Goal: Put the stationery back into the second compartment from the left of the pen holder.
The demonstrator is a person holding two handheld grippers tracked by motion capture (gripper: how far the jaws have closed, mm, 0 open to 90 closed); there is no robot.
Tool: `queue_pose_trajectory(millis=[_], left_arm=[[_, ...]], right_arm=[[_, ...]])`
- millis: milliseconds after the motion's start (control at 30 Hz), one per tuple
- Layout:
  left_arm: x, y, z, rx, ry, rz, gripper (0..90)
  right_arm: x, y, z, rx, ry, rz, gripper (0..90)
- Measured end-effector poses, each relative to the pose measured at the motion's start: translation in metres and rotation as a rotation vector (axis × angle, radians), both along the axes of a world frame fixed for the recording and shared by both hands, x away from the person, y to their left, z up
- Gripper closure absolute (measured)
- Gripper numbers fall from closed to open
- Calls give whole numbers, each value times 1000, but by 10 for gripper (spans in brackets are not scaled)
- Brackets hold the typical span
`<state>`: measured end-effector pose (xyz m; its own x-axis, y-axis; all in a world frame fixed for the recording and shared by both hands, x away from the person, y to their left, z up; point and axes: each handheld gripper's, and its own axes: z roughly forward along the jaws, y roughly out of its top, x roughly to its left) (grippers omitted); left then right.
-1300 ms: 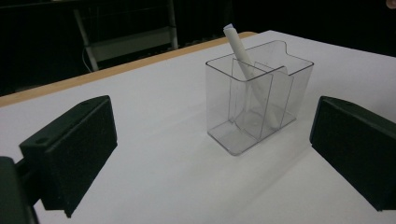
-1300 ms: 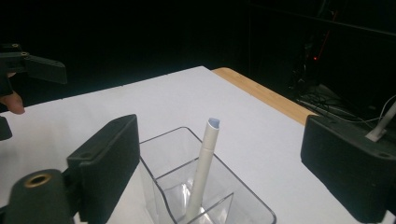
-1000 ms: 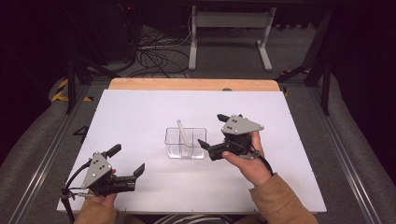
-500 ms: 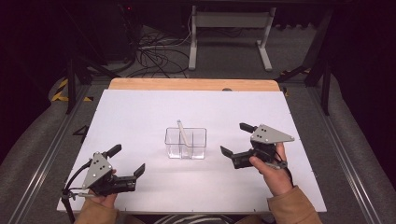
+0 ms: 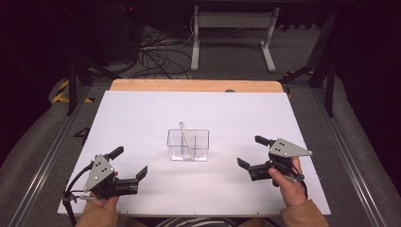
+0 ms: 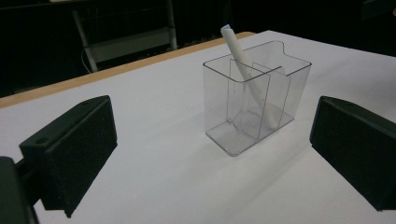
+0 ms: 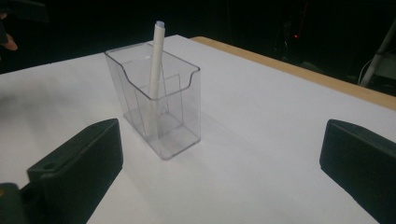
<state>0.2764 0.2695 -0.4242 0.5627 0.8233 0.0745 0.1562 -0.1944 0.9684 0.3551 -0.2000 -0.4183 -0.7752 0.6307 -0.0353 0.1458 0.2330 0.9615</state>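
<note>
Right gripper jaws spread wide, empty; between them a clear holder with a white pen standing inside

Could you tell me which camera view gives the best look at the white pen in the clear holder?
The left gripper view: the white pen is close and leans across the divider of the clear holder. The right gripper view shows it about as near, more upright. In the high view it is small.

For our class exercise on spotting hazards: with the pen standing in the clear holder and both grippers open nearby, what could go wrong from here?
1. The white pen leans, tip above the rim; a nudge could tip it out.
2. The clear holder looks light and stands free; a passing right gripper might topple it.
</note>
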Motion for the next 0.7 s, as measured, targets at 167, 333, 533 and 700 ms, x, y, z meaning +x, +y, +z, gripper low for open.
queue_pose_trajectory(millis=[167, 333, 533, 700], left_arm=[[0, 0, 0, 1, 1, -5, 15], [-1, 1, -1, -2, -1, -6, 15], [-2, 2, -2, -2, 5, -3, 15], [-2, 2, -3, -2, 5, -1, 15]], right_arm=[[-3, -12, -12, 10, 21, -21, 0], [-7, -23, -28, -1, 49, -37, 0], [-11, -32, -42, 10, 74, -51, 1], [-10, -33, -43, 4, 64, -48, 2]])
